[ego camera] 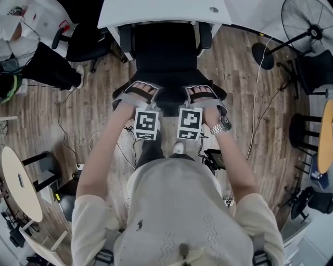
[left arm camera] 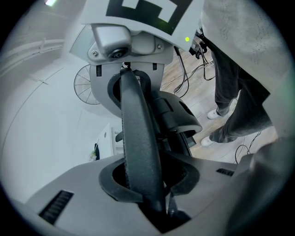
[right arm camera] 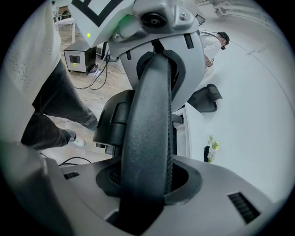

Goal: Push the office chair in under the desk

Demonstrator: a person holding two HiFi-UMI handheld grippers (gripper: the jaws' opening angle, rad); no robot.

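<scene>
**Both claws clamped on the chair back, chair at the counter's edge**

The black office chair (ego camera: 165, 57) stands square to the white counter (ego camera: 156, 10). Its front end is tucked beneath the counter's near edge, and its two grey-and-black armrests (ego camera: 125, 39) sit just below that edge, one on each side. The head view shows the backrest from above as a dark slab that reaches toward the person.

The left claw (ego camera: 141, 93) pinches the top rim of the backrest left of centre. In the left gripper view the thick black padded rim (left arm camera: 138, 138) runs straight up between the jaws, which are closed on it. The right claw (ego camera: 200, 93) grips the same rim right of centre. In the right gripper view the rim (right arm camera: 152, 129) fills the gap between the jaws, with the pads against both its sides. The two claws are level with each other and near together, and their black-and-white marker cubes (ego camera: 146, 123) face upward. A silver wristwatch (ego camera: 223, 124) shows on the right wrist.

The chair stands on a wood-plank floor (ego camera: 88, 109) with thin cables trailing across it. Another person in dark trousers (ego camera: 47, 62) stands at the upper left. A standing fan (ego camera: 307, 26) is at the upper right, and a pale round table (ego camera: 21, 182) is at the lower left.
</scene>
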